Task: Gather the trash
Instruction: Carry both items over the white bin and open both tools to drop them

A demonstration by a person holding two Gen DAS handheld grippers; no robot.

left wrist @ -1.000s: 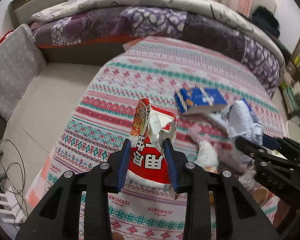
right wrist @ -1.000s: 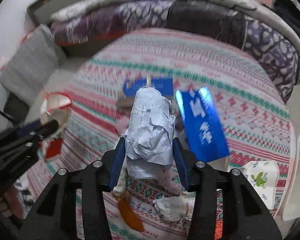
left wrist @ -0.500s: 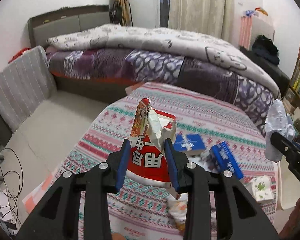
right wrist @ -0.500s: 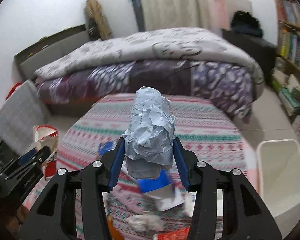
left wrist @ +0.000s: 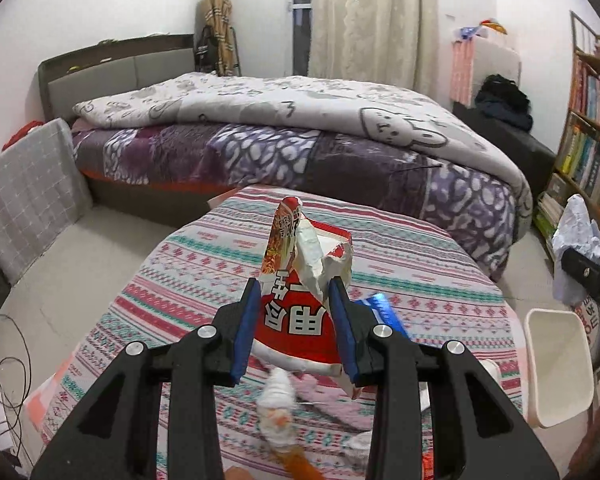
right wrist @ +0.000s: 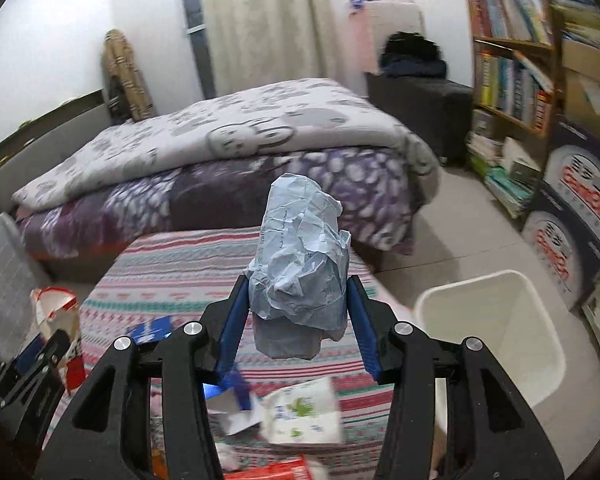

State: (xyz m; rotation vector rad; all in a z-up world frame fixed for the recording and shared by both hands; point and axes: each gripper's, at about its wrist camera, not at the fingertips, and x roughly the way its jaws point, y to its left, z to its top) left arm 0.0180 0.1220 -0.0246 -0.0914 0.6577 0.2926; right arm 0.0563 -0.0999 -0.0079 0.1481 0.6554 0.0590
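I've got the white bin [right wrist: 496,344] low and to the right of my right hand-held gripper [right wrist: 298,312], nearer that hand, mouth up; it's clamped on the crumpled paper [right wrist: 300,256], angled downward, while my left hand-held gripper [left wrist: 296,332] grips the red wrapper [left wrist: 300,300] above the tabletop [left wrist: 204,264].

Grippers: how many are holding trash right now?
2. The left gripper is shut on a torn red wrapper; the right gripper is shut on a crumpled paper ball, near the white bin. More litter lies on the table, partly hidden.
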